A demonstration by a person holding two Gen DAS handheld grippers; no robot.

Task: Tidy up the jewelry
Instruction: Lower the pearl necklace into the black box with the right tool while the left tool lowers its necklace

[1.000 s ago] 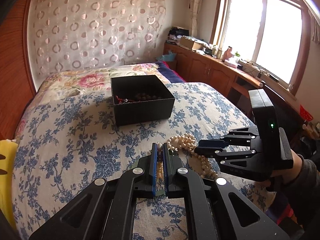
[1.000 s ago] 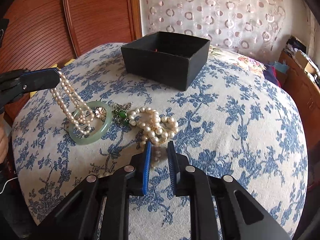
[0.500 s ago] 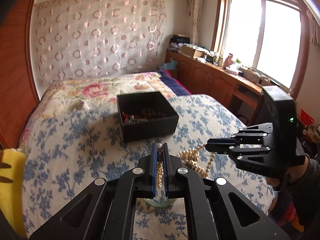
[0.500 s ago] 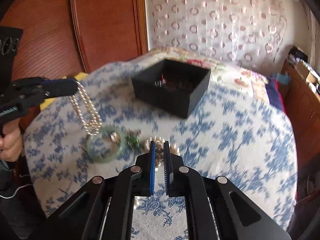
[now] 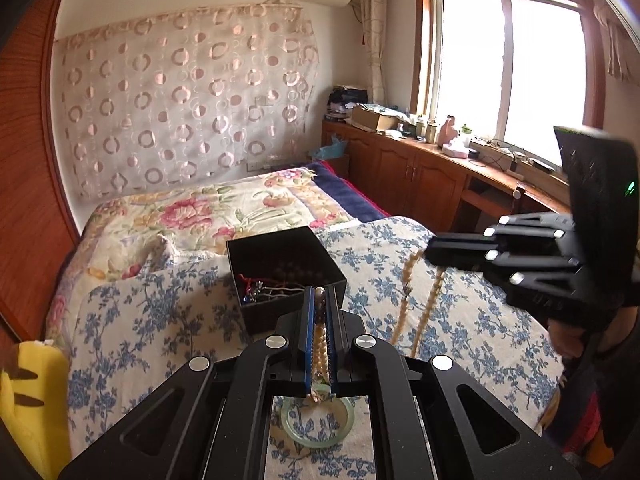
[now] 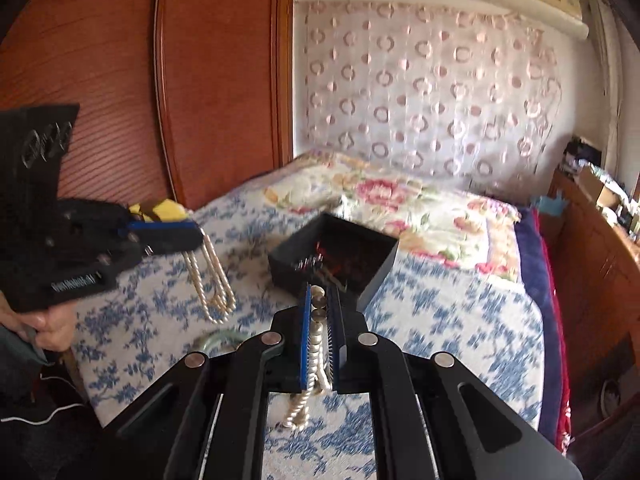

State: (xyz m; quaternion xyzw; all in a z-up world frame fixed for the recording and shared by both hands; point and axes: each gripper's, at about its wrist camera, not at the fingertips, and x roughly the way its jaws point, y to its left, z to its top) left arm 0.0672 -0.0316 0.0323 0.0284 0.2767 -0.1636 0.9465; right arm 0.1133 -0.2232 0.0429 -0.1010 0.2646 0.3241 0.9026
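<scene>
My left gripper (image 5: 319, 292) is shut on a pearl strand (image 5: 319, 344) that runs between its blue pads. From the right wrist view, that left gripper (image 6: 194, 236) is in the air with the strand's loops (image 6: 214, 284) hanging below it. My right gripper (image 6: 318, 290) is shut on a second pearl strand (image 6: 316, 336), whose end dangles under the fingers. Seen from the left wrist, the right gripper (image 5: 430, 249) is raised at the right, its pearls (image 5: 416, 300) hanging. An open black box (image 5: 286, 272) holding jewelry sits on the bed ahead of both. A green jade bangle (image 5: 318, 424) lies on the quilt under my left gripper.
The blue-flowered quilt (image 5: 460, 320) covers the bed, with a rose-patterned cover (image 5: 192, 212) behind the box. A yellow cushion (image 5: 32, 392) sits at the left edge. Wooden cabinets (image 5: 420, 176) run under the window, and a wooden wardrobe (image 6: 120, 80) stands on the other side.
The right gripper closed on the pearl pile and lifted it off the quilt. Both grippers rose with their strands. The bangle stayed on the bed.
</scene>
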